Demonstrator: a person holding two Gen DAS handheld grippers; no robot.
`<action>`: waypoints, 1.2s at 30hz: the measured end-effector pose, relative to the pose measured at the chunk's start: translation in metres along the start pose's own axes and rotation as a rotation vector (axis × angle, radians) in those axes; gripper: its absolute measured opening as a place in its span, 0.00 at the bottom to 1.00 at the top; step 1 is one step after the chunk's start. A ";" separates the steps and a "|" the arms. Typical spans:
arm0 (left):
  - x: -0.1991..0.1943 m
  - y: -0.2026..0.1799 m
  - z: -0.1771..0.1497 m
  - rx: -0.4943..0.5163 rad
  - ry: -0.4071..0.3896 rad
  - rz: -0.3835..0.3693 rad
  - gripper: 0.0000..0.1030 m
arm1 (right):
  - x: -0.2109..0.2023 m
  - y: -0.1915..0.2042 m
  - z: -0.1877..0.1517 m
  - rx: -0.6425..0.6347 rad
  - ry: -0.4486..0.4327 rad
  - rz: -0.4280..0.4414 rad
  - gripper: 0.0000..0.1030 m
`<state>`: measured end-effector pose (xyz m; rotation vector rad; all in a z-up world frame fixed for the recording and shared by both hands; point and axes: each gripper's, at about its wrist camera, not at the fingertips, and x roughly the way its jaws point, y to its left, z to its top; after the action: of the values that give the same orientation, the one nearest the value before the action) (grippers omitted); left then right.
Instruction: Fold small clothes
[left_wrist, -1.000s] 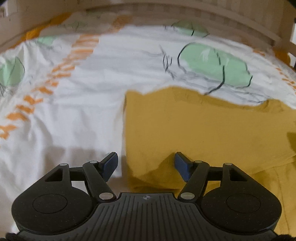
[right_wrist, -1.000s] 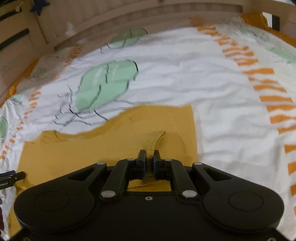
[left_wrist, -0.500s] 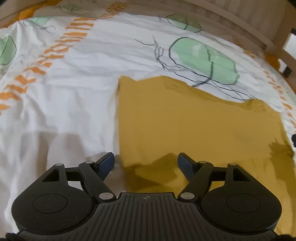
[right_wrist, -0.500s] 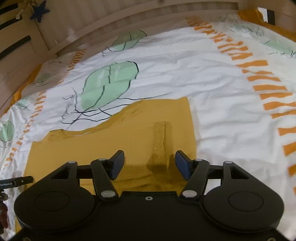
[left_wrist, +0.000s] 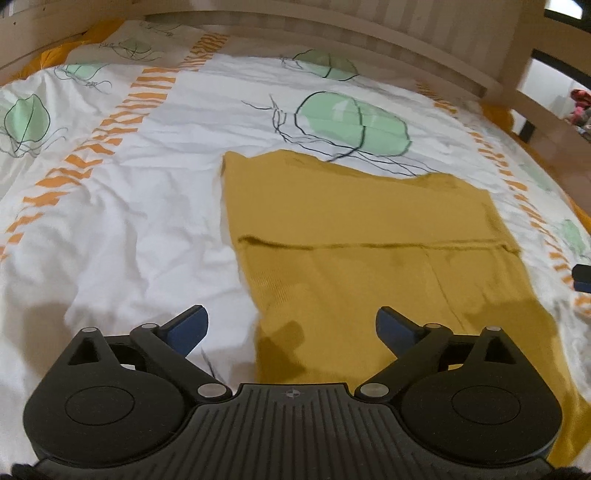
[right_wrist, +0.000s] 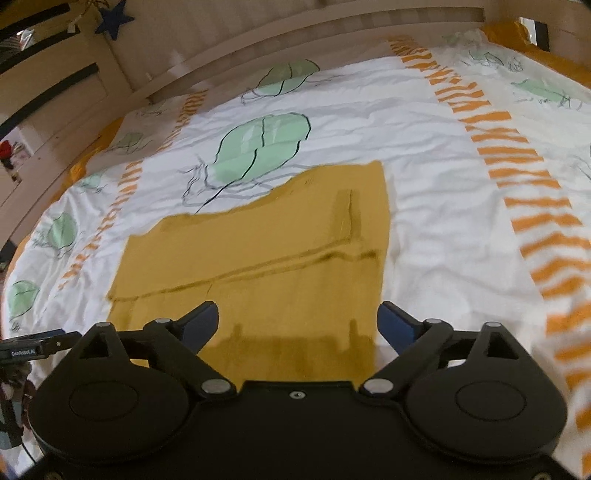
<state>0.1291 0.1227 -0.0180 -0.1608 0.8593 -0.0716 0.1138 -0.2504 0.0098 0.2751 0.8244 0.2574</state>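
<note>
left tongs (left_wrist: 291, 328): released, jaws just opening wide, nothing between the pads, above the garment's left edge | right tongs (right_wrist: 297, 325): released, jaws just opening wide, empty, above its right edge | mustard garment (left_wrist: 369, 236): folded, flat on the bed sheet (left_wrist: 129, 206) with leaf print
</note>
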 end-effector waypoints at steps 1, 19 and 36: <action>-0.005 -0.001 -0.005 -0.001 0.003 -0.007 0.96 | -0.005 0.000 -0.005 0.005 0.005 0.006 0.92; -0.053 -0.012 -0.092 0.001 0.098 -0.058 0.99 | -0.062 -0.025 -0.094 0.121 0.146 -0.018 0.93; -0.064 -0.025 -0.135 0.086 0.139 -0.012 0.99 | -0.069 -0.011 -0.114 0.053 0.193 0.008 0.96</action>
<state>-0.0152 0.0913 -0.0523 -0.0813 0.9922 -0.1319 -0.0151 -0.2678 -0.0210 0.3063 1.0222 0.2722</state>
